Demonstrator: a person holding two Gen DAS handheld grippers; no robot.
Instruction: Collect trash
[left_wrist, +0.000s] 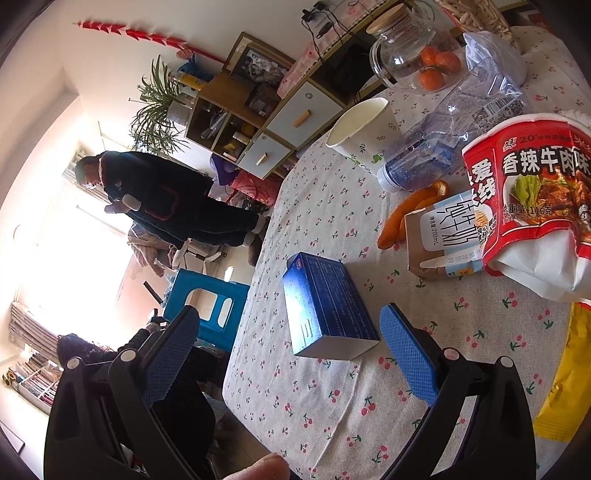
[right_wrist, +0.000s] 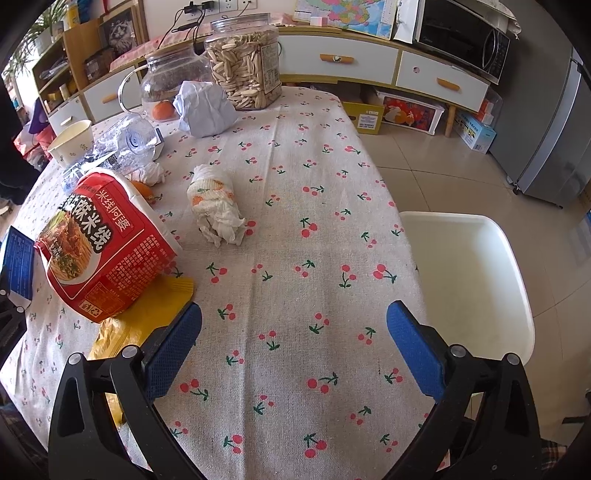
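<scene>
Trash lies scattered over a desk (right_wrist: 295, 229) covered in a cherry-print cloth. The left gripper (left_wrist: 291, 350) hovers at the desk's edge with its blue-padded fingers (left_wrist: 406, 350) spread wide and holding nothing; a blue box (left_wrist: 325, 306) lies flat on the cloth just ahead of them, its near end between the fingertips but touched by neither. Beyond the box, a small milk carton (left_wrist: 439, 236) lies on its side against a tipped red noodle cup (left_wrist: 532, 192), with orange peel (left_wrist: 410, 210) just behind the carton. Further back are a crushed clear plastic bottle (left_wrist: 454, 136) lying on its side, a white paper cup (left_wrist: 362, 129) standing upright, and a glass jug (left_wrist: 402, 48) with oranges behind it. A yellow wrapper (left_wrist: 569, 376) lies flat at the right edge. The right gripper (right_wrist: 295, 350) also has its fingers (right_wrist: 413, 350) released wide over bare cloth, gripping nothing. Ahead of it, near the middle of the desk, sits a crumpled tissue wad (right_wrist: 218, 210); a smaller crumpled tissue (right_wrist: 153, 173) and a crumpled pale paper ball (right_wrist: 205, 109) lie further back. A white chair (right_wrist: 469, 273) stands beside the desk on the right.
</scene>
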